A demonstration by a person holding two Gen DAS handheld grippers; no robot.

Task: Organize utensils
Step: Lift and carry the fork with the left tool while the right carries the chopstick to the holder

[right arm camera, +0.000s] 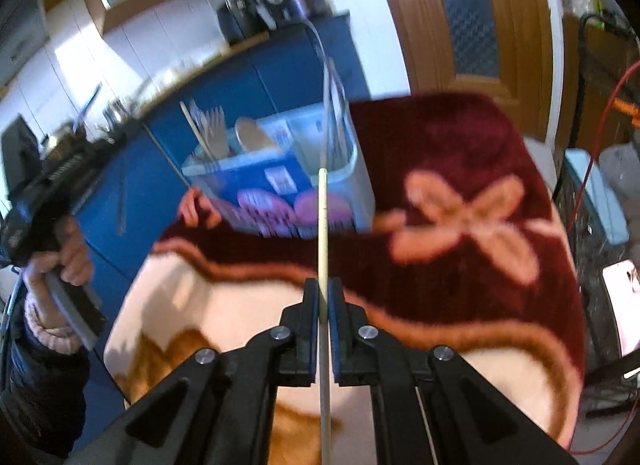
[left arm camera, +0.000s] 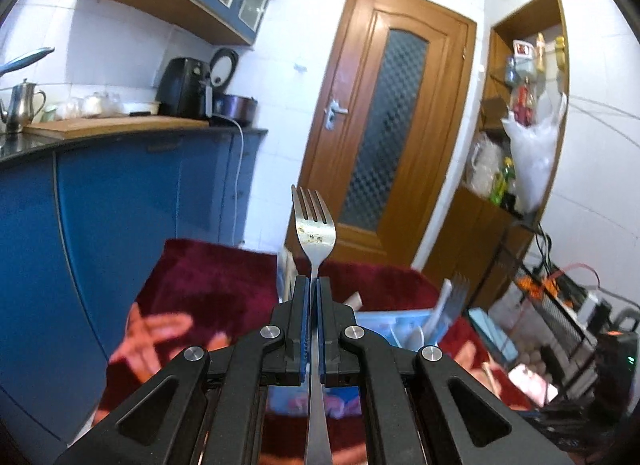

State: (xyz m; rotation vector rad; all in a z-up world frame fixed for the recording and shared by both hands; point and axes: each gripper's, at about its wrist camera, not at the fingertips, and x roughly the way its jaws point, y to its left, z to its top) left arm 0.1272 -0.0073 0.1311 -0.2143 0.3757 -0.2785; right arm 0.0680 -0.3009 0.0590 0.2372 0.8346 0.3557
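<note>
Only left tool [left arm camera: 312, 285] shows fork [left arm camera: 314, 225]; right tool [right arm camera: 323, 289] pinches chopstick [right arm camera: 322, 225].

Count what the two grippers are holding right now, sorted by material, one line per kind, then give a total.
Silver metal fork, clamped in the left gripper: 1
Pale wooden chopstick, clamped in the right gripper: 1
Total held: 2
The blue plastic utensil holder carries more utensils, too blurred to count.
</note>
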